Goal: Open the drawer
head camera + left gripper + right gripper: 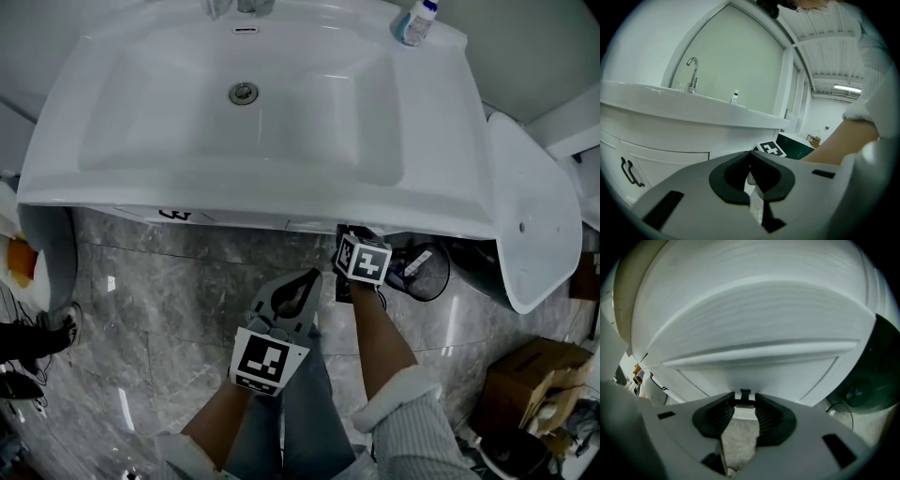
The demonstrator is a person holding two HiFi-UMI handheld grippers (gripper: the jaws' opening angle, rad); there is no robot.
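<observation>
The white drawer front (759, 373) sits under the rim of the white washbasin (441, 202). Its small dark handle (745, 394) stands between the ribbed pads of my right gripper (745, 400), and the pads touch it on both sides. In the head view only this gripper's marker cube (364, 258) shows; its tips are hidden beneath the basin's edge. My left gripper (311, 277) hangs lower and to the left of it, above the person's leg, shut with nothing in it. In the left gripper view its jaw tips (750, 153) meet in front of the cabinet.
A small bottle (415, 21) and a tap (693, 72) stand on the basin. Cabinet doors with dark handles (628, 171) lie left of the drawer. A black wire bin (424, 272), a white oval fixture (534, 216) and a cardboard box (530, 375) are at right; shoes (37, 337) at left.
</observation>
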